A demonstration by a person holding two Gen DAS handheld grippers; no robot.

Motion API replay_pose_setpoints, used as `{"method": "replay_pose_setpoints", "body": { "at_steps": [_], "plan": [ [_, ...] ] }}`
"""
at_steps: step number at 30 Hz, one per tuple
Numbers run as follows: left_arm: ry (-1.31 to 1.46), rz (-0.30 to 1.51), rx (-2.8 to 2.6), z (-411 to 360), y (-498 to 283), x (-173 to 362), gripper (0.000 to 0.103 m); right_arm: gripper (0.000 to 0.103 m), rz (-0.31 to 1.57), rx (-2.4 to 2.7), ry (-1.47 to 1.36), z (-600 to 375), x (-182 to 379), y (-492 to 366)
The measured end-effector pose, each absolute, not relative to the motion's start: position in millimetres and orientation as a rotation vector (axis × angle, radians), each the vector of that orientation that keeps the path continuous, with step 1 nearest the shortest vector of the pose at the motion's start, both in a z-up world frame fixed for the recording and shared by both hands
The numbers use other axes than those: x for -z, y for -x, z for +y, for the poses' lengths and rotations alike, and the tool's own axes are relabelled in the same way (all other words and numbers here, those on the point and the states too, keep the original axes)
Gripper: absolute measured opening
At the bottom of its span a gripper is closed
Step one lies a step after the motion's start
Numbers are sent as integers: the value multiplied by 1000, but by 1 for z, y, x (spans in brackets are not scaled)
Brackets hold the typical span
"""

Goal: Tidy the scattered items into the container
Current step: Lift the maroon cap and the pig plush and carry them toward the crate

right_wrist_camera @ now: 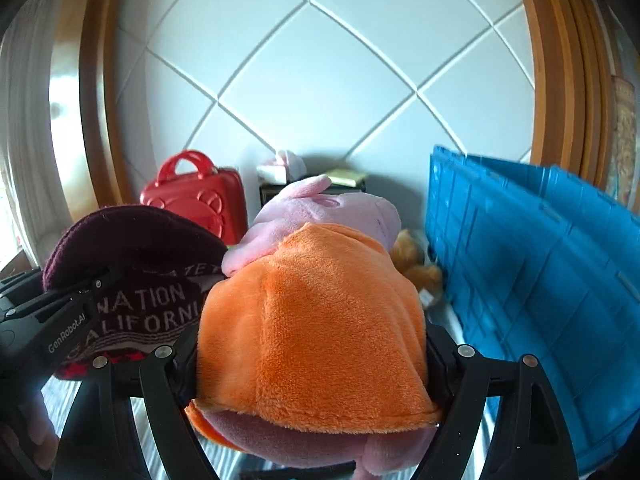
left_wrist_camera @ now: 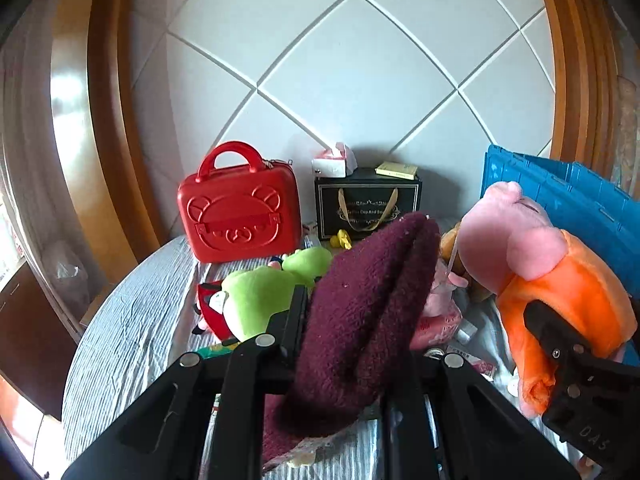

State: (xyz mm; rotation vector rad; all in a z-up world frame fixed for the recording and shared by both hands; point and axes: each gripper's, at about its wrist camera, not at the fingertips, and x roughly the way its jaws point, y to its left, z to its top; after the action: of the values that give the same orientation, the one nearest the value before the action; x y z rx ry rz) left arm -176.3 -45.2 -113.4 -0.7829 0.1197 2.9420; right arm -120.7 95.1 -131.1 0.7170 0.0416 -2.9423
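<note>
My left claw gripped the soft maroon knit beanie; my right claw squeezed the squishy orange-dressed pink pig plush mid-body, light stuff.

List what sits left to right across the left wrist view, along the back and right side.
Red plastic bear-face case → black gift bag with gold handles → pink plush pig in an orange dress → blue plastic crate.

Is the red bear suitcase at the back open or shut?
Shut: the red bear suitcase stands upright against the wall, no gap showing between its halves, handle on top.
</note>
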Motion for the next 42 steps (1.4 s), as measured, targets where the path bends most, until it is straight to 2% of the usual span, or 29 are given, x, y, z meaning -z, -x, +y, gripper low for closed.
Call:
{"method": "replay_pose_setpoints", "body": {
  "at_steps": [8,16,26,32,37,42],
  "plan": [
    [655,94,-2950,-37,167,73,14,84,85,3016,-572,103,81,103],
    [543,93,-2925,20,155,39,14,84,106,3097,-451,157,36,89],
    [295,62,-2949,175,115,-25,14,84,211,3139,-241,315,-46,52],
    [246,30,-2933,288,100,-66,14,85,295,3184,-260,431,-71,48],
    [378,53,-2819,372,111,-68,14,85,254,3193,-386,503,-55,63],
    [730,197,-2709,434,155,-12,14,85,173,3162,-604,550,-12,93]
  ]
}}
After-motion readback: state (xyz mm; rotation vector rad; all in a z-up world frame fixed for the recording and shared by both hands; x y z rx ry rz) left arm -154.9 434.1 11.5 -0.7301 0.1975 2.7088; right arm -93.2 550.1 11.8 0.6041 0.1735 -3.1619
